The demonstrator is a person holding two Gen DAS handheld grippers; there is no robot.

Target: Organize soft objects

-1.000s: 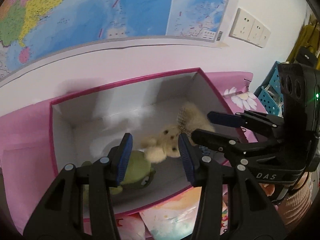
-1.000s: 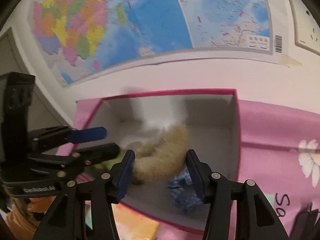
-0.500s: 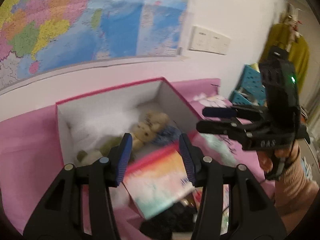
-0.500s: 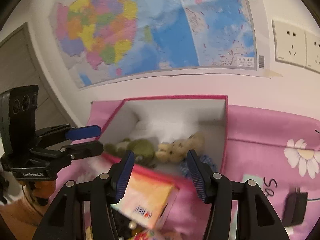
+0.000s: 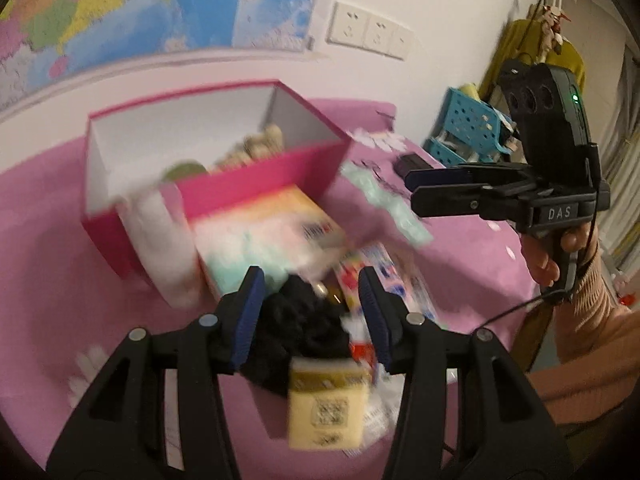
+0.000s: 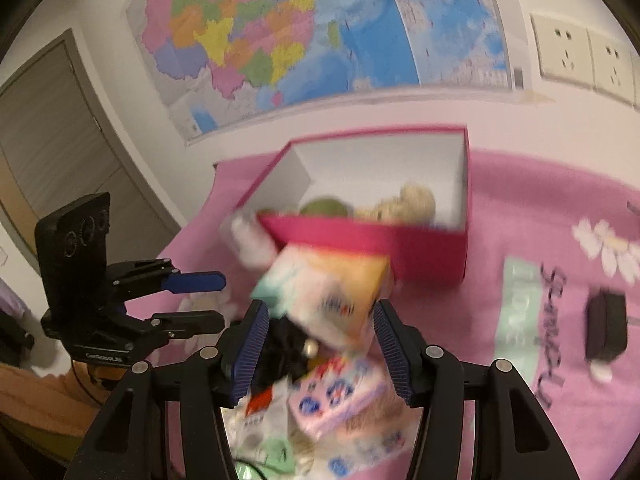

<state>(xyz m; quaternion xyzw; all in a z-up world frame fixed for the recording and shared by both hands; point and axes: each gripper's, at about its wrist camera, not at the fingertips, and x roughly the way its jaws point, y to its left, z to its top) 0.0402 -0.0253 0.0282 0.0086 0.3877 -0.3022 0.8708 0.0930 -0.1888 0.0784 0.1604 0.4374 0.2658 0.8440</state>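
Note:
A pink box [image 5: 256, 184] [image 6: 360, 240] with a white inside stands on the pink cloth and holds a green plush [image 6: 324, 206] and a beige plush bear [image 6: 408, 204]. A white soft item [image 5: 160, 240] leans at the box's front left corner. My left gripper [image 5: 310, 316] is open and empty above a black fabric bundle [image 5: 304, 328]. My right gripper [image 6: 318, 344] is open and empty above a pile with a tissue pack [image 6: 332, 296]. The right gripper also shows in the left wrist view [image 5: 440, 190], and the left one in the right wrist view [image 6: 200, 300].
A tissue pack [image 5: 264, 240], a yellow packet [image 5: 328, 412] and a pink packet [image 6: 336, 400] lie in a pile in front of the box. A black adapter [image 6: 606, 326] lies on the cloth at the right. A blue basket [image 5: 464, 128] stands beyond the table edge.
Both grippers have pulled back from over the box towards the near pile. The beige plush bear left the right gripper and lies in the box. Both stay open.

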